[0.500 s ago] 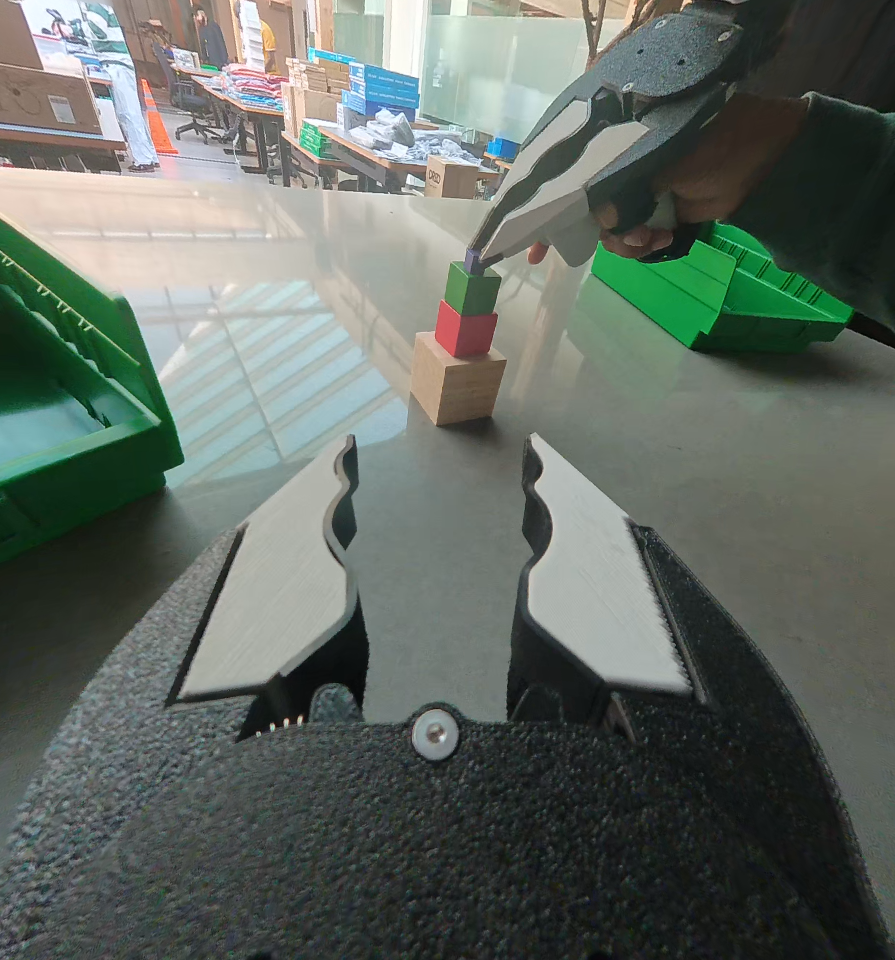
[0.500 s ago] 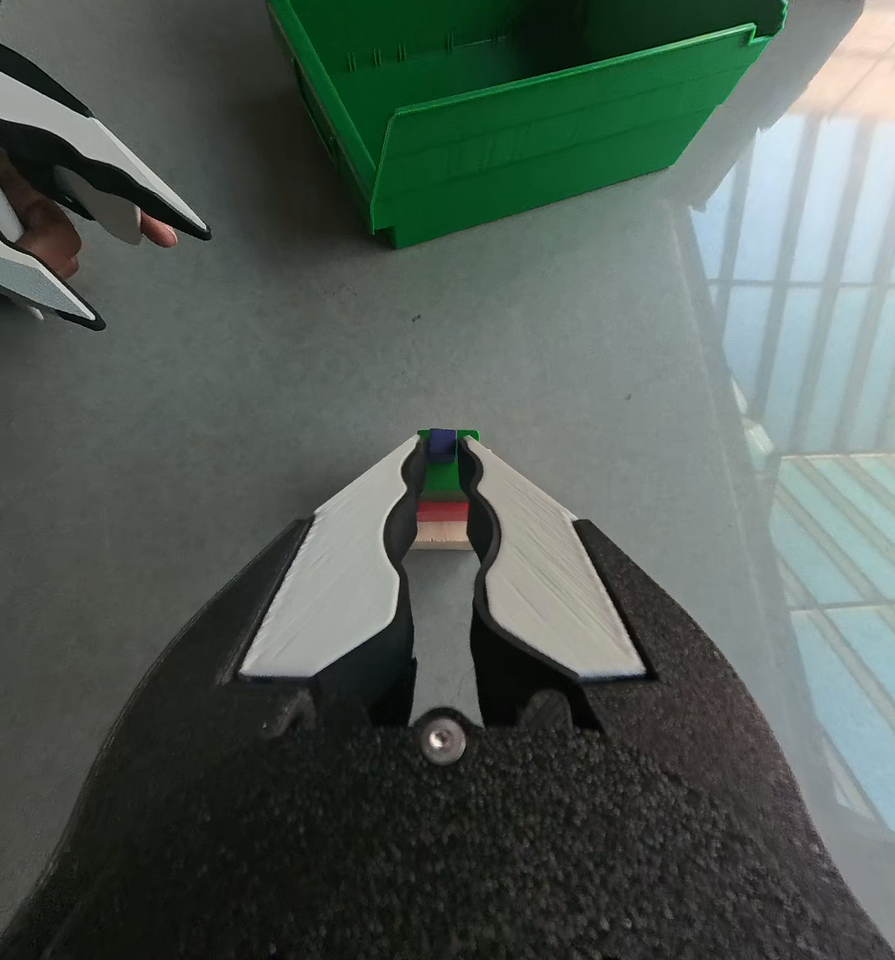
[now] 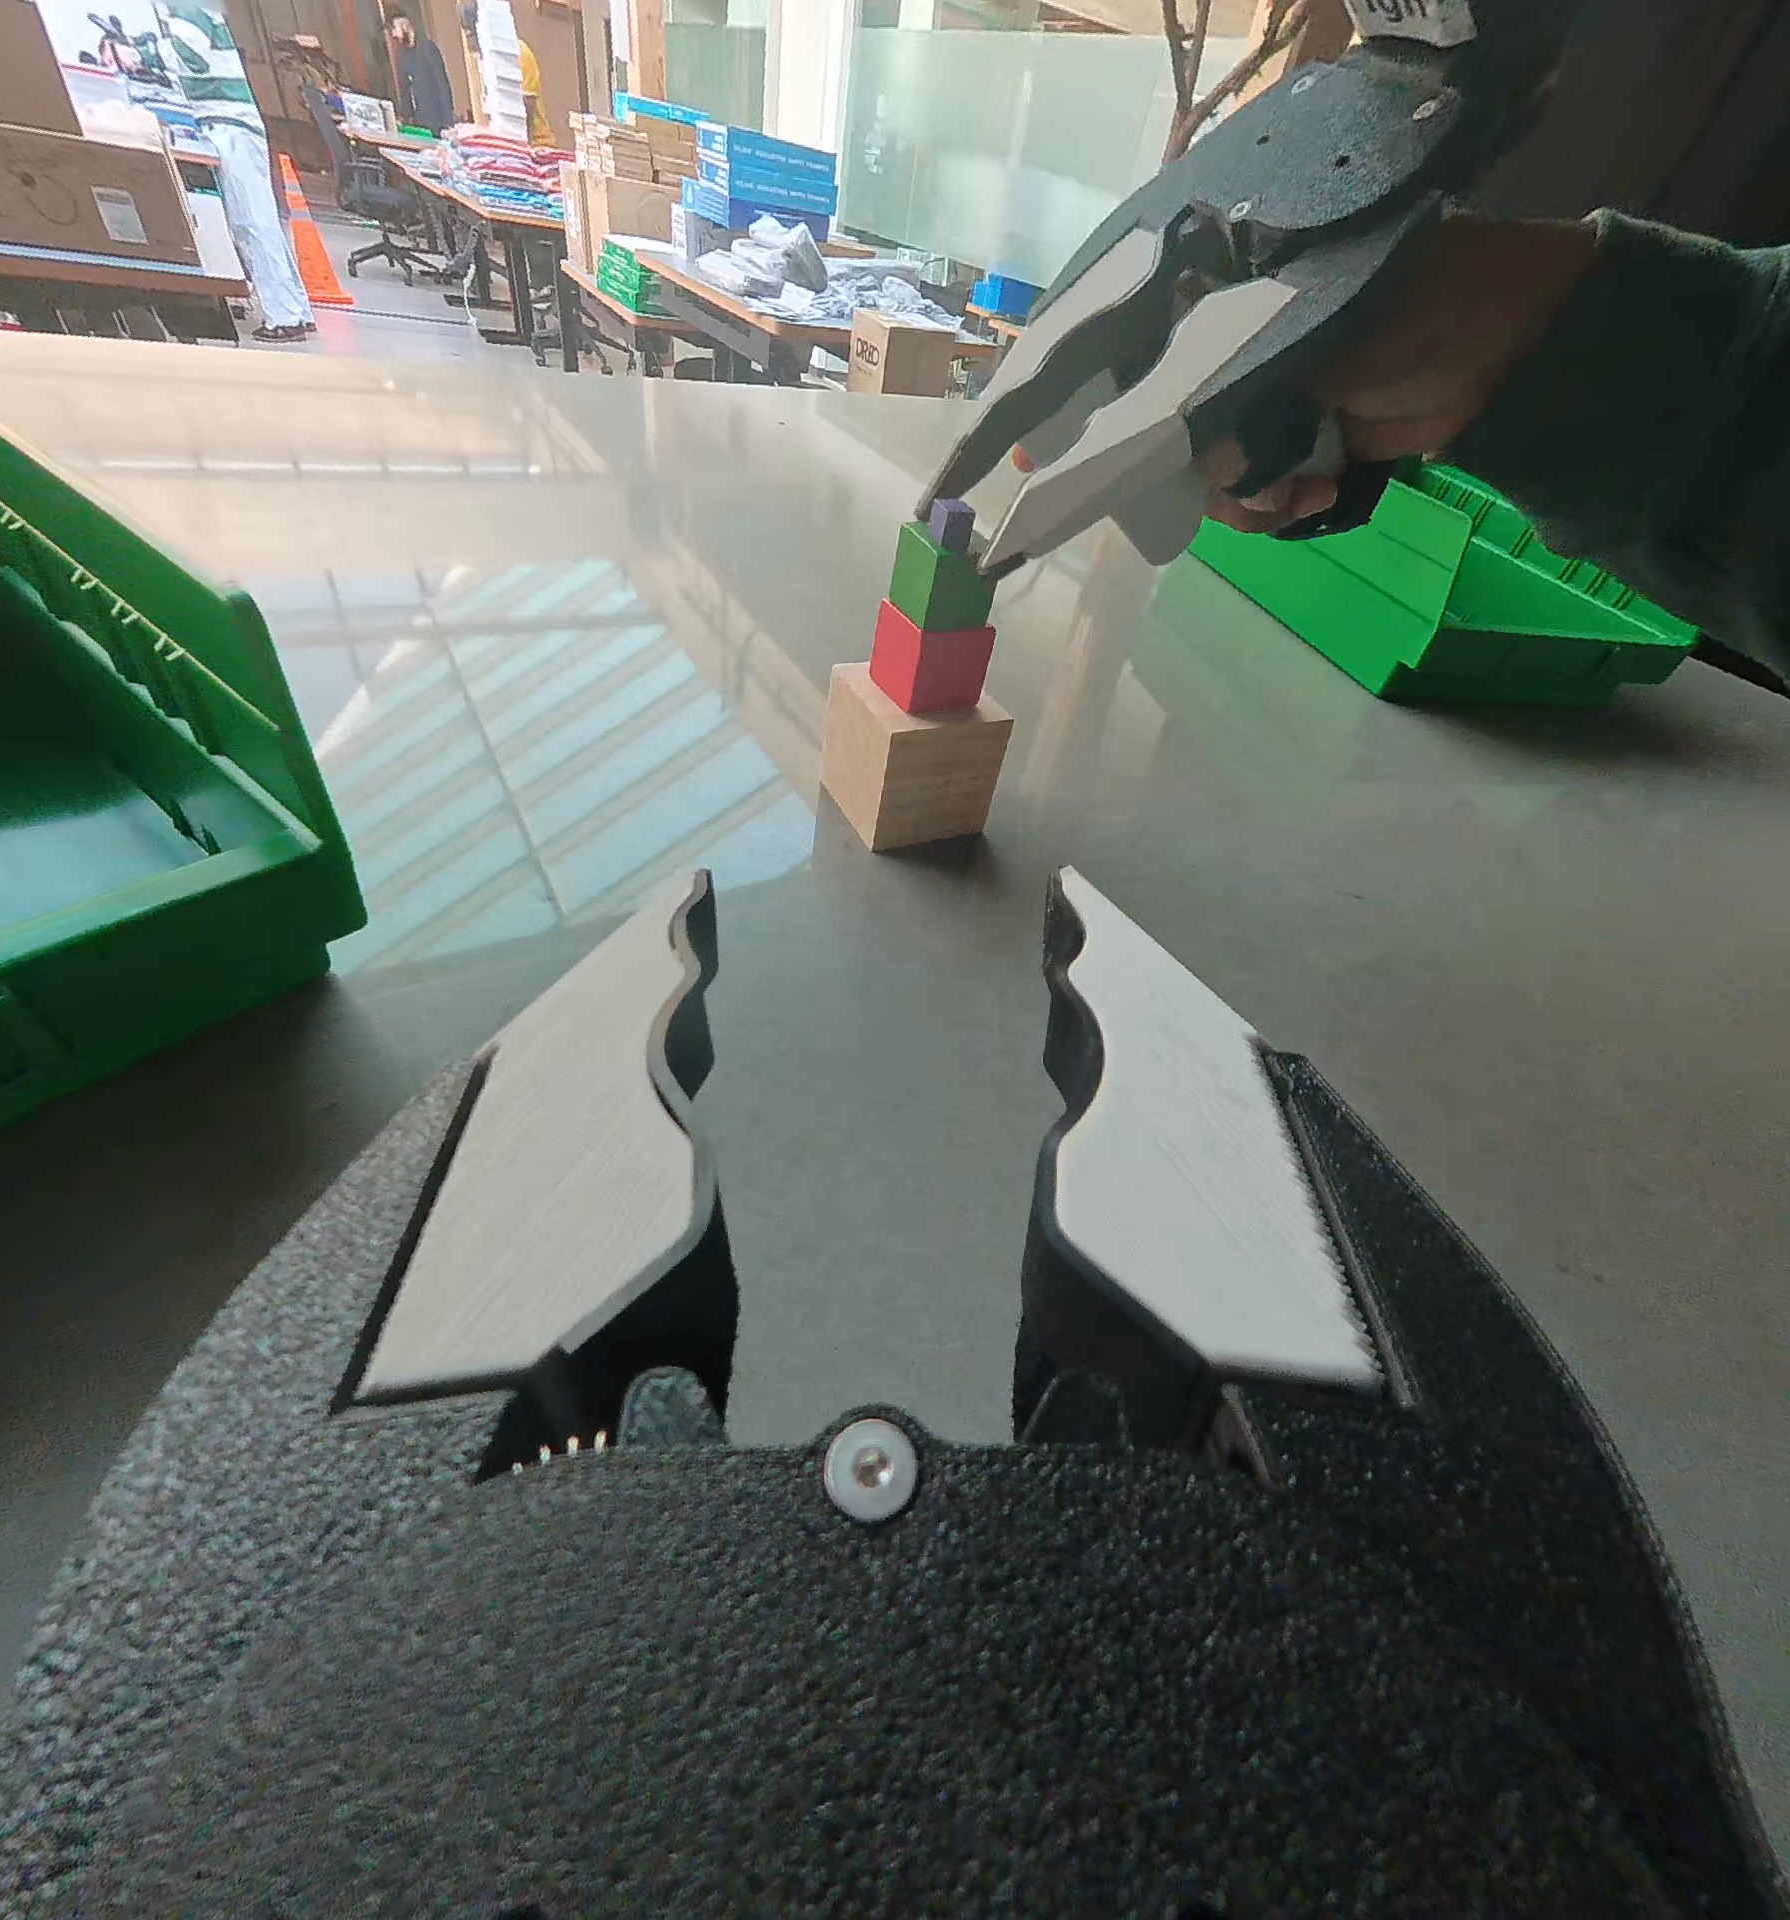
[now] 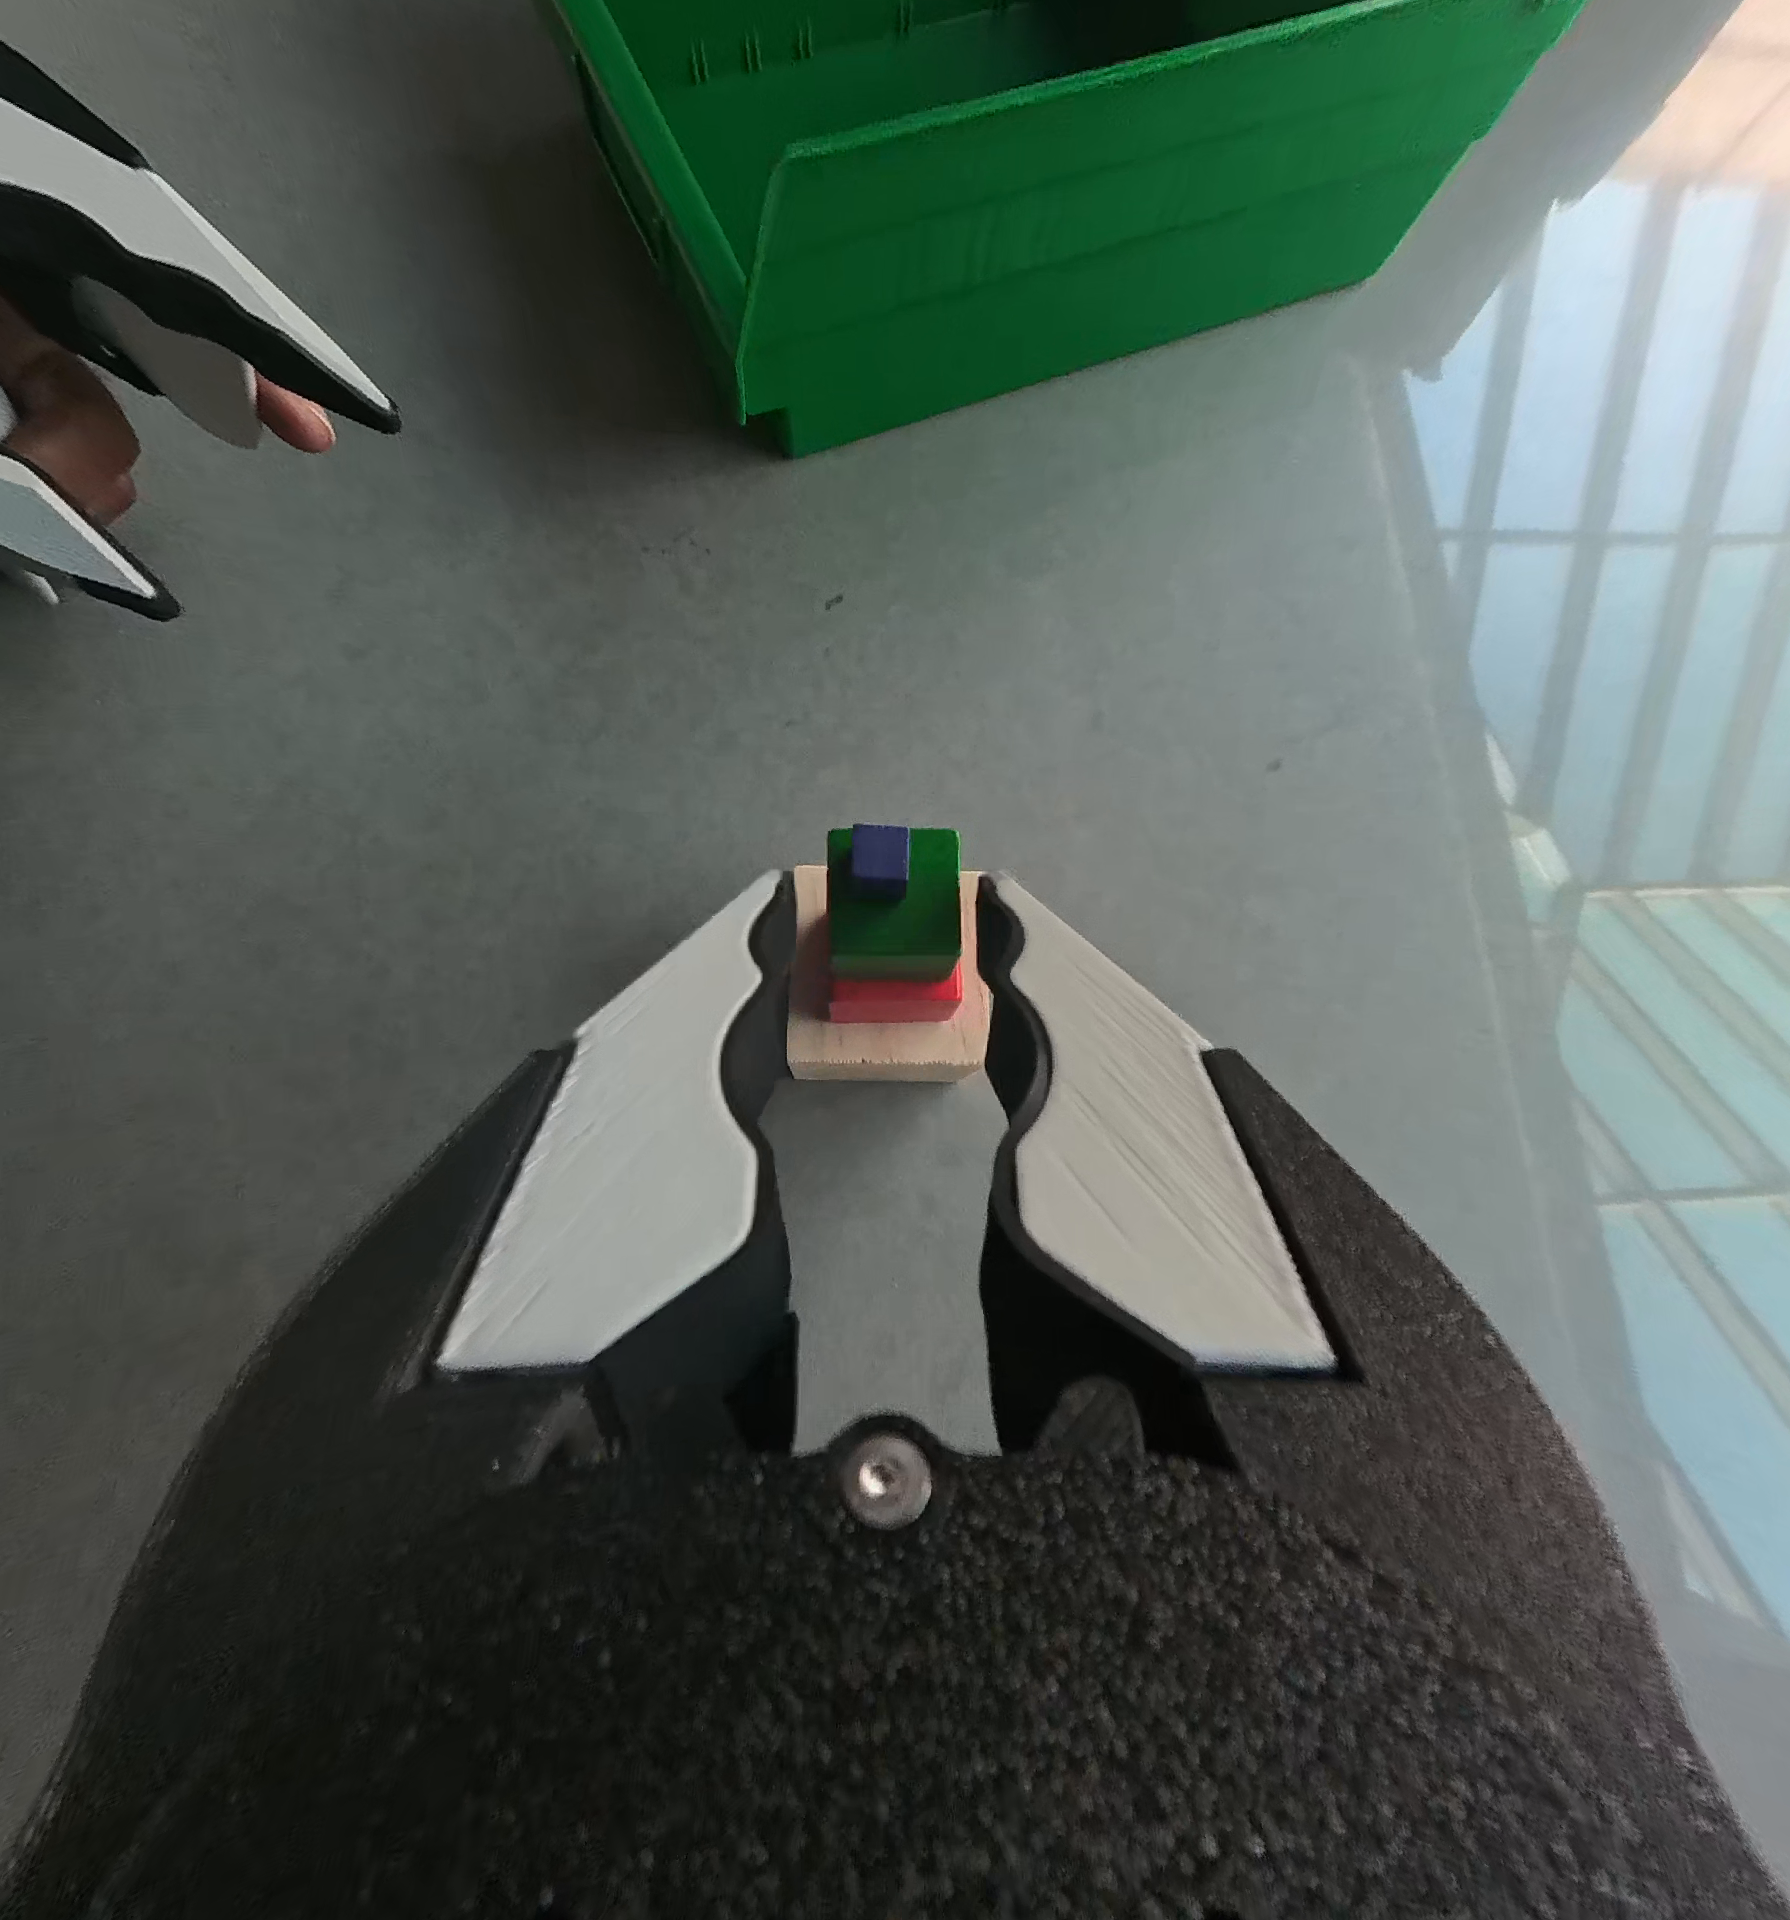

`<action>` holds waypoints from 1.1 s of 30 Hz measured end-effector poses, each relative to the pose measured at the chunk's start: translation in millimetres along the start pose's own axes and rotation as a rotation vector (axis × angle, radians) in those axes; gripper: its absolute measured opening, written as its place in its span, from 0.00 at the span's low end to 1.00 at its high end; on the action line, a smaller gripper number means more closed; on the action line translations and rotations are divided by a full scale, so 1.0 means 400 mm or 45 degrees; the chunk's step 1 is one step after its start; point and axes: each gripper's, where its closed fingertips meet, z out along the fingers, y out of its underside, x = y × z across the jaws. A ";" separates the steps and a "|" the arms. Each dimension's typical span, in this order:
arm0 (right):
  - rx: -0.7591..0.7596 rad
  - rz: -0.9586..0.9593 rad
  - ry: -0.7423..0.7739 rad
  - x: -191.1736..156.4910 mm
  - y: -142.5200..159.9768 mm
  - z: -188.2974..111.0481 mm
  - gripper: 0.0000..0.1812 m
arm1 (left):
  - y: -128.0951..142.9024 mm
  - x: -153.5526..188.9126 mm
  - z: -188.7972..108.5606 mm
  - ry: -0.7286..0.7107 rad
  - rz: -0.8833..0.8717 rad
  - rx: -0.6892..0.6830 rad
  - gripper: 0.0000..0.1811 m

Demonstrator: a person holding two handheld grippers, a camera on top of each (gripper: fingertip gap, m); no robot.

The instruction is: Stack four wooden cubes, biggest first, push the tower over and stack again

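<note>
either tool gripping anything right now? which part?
Nothing held. Right tool is open, fingers either side of the block stack, clear of the small blue cube on top. Left tool is open over bare table.

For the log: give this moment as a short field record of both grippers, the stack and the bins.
left gripper: open, empty, low over the table, short of the stack
right gripper: open, fingers either side of the stack top
stack, bottom to top: wooden block, red cube, green cube, small blue cube
green bins: one left, one right
</note>
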 end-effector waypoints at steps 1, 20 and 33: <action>-0.002 0.001 0.002 0.002 0.002 0.001 0.17 | 0.000 0.000 0.000 0.000 -0.001 0.001 0.35; 0.005 0.002 -0.013 0.004 0.009 -0.006 0.14 | 0.002 -0.001 0.002 0.001 -0.002 -0.006 0.35; 0.005 -0.007 -0.031 0.005 0.007 -0.006 0.14 | 0.002 -0.002 0.002 0.004 -0.009 -0.004 0.35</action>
